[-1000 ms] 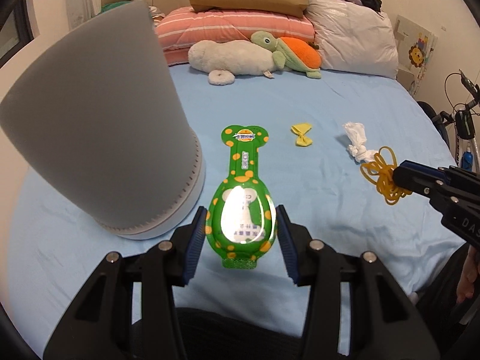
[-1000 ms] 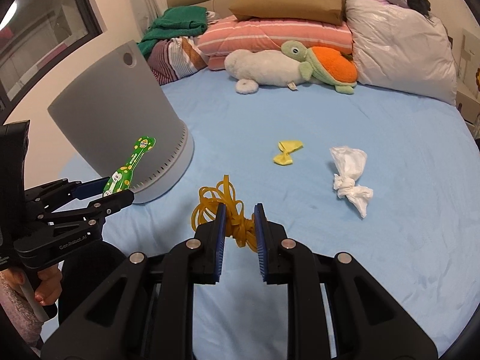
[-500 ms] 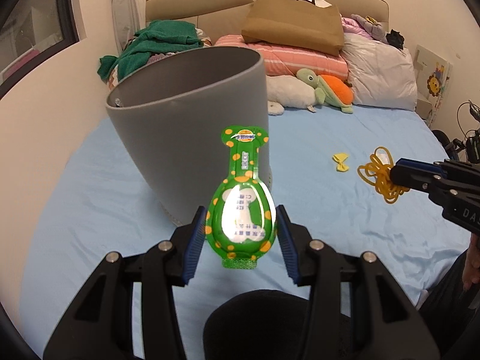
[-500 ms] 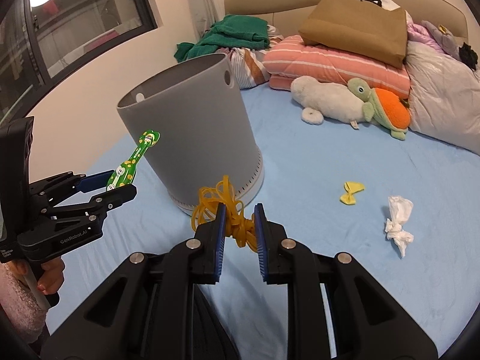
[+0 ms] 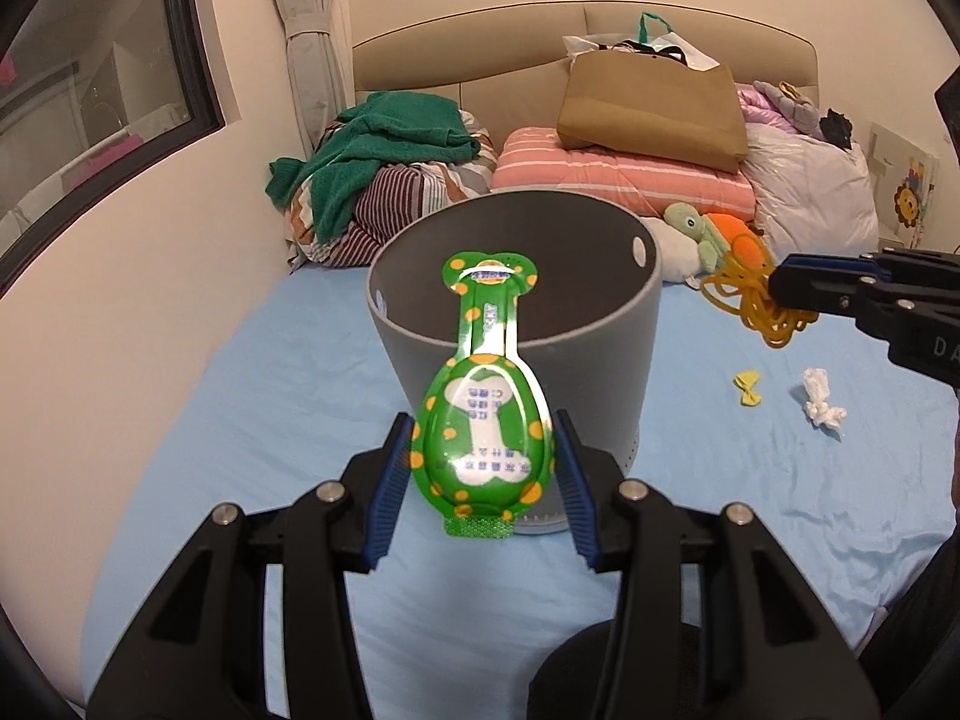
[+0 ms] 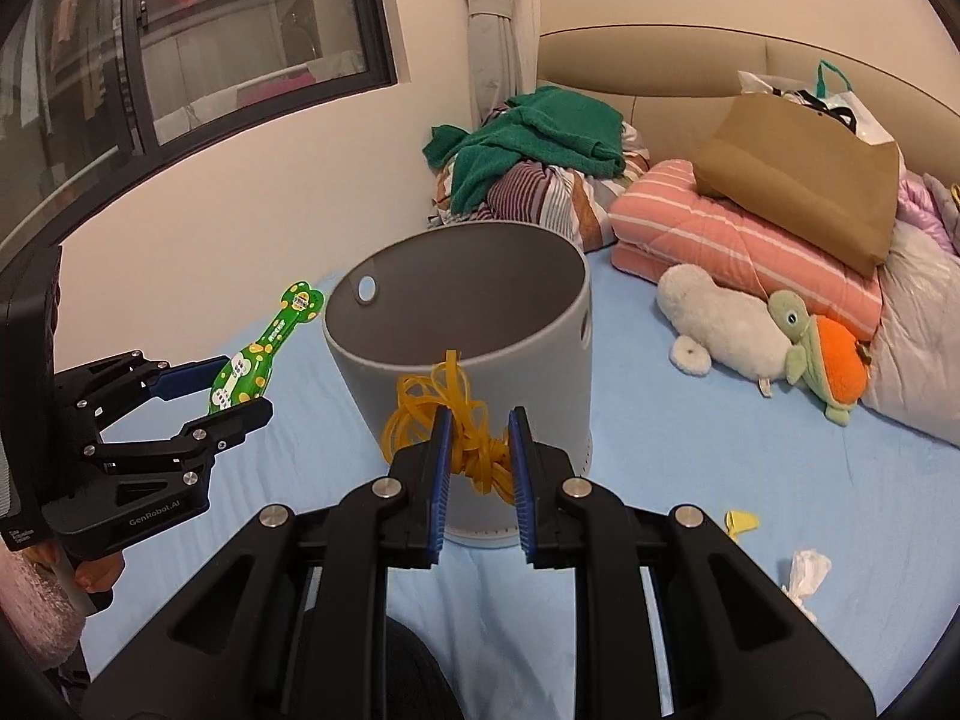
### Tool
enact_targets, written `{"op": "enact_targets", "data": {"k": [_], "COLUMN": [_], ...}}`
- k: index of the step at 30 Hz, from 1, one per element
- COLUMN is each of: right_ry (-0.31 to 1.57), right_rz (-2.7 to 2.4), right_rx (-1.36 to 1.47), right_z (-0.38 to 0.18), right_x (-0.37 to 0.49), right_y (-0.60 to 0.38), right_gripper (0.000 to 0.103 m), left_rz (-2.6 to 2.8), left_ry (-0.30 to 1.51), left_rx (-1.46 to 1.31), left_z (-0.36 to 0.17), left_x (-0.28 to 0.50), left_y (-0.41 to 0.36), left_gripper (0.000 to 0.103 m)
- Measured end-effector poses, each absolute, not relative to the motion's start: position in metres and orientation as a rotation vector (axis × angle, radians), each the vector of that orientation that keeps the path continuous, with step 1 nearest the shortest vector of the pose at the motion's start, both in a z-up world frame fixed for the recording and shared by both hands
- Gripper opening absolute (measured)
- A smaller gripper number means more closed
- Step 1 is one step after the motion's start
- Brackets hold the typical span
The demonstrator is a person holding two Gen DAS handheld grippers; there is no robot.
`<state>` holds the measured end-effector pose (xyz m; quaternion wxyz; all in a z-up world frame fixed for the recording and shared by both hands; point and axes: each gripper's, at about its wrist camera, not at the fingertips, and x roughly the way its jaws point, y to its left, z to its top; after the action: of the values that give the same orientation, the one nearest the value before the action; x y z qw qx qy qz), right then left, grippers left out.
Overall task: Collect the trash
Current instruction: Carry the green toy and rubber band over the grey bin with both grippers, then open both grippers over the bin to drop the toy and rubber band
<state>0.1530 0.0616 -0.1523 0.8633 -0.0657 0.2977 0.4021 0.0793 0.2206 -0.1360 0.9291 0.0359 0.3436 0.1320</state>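
Both grippers are loaded and held up in front of the grey bin (image 5: 516,324), so the step in hand looks like the carry to the drop. The left gripper (image 5: 483,474) is clamped on the wide belly of a green spotted wrapper (image 5: 480,450), whose narrow neck sticks out past the fingertips and overlaps the bin's near rim in the left wrist view. The right gripper (image 6: 478,462) is pinched nearly closed on a tangle of yellow rubber bands (image 6: 447,414), with loose loops spilling up and to its left, just short of the same rim. The bin stands upright on the blue sheet (image 6: 720,468), directly ahead of both tools, mouth open and showing nothing inside from here. Next, each tool probably needs to go forward until its load hangs clear over the opening, then spread its jaws; the springy bands may cling to a pad, so a wide release would help. Off to the right of the right gripper, on the sheet, lie a small yellow scrap (image 6: 741,521) and a crumpled white tissue (image 6: 807,576), not yet collected.
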Motion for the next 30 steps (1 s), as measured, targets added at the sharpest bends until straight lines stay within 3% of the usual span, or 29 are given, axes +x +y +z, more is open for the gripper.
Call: {"op": "enact_targets", "data": {"k": [9, 20, 22, 25, 26, 30], "right_ry": [0.592, 0.622, 0.638, 0.663, 0.666, 0.683], "right_rz": [0.882, 0.900, 0.898, 0.886, 0.878, 0.867], "right_rx": [-0.159, -0.219, -0.220, -0.218, -0.217, -0.212], "right_z": [-0.115, -0.117, -0.121, -0.129, -0.132, -0.141], "right_x": [0.194, 0.237, 0.244, 0.254, 0.256, 0.265], "right_y": [0.106, 0.145, 0.149, 0.153, 0.154, 0.154], "right_gripper": [0.017, 0.019, 0.023, 0.042, 0.048, 0.050], "left_rz": [0.285, 0.282, 0.284, 0.304, 0.308, 0.309], "left_ry": [0.652, 0.680, 0.696, 0.720, 0.730, 0.755], "left_rx": [0.045, -0.014, -0.025, -0.038, -0.044, -0.061], "left_z": [-0.104, -0.102, -0.108, -0.118, -0.122, -0.134], "left_x": [0.106, 0.158, 0.169, 0.185, 0.190, 0.200], "left_y": [0.244, 0.267, 0.274, 0.280, 0.282, 0.287], "left_gripper": [0.046, 0.047, 0.050, 0.071, 0.071, 0.071]}}
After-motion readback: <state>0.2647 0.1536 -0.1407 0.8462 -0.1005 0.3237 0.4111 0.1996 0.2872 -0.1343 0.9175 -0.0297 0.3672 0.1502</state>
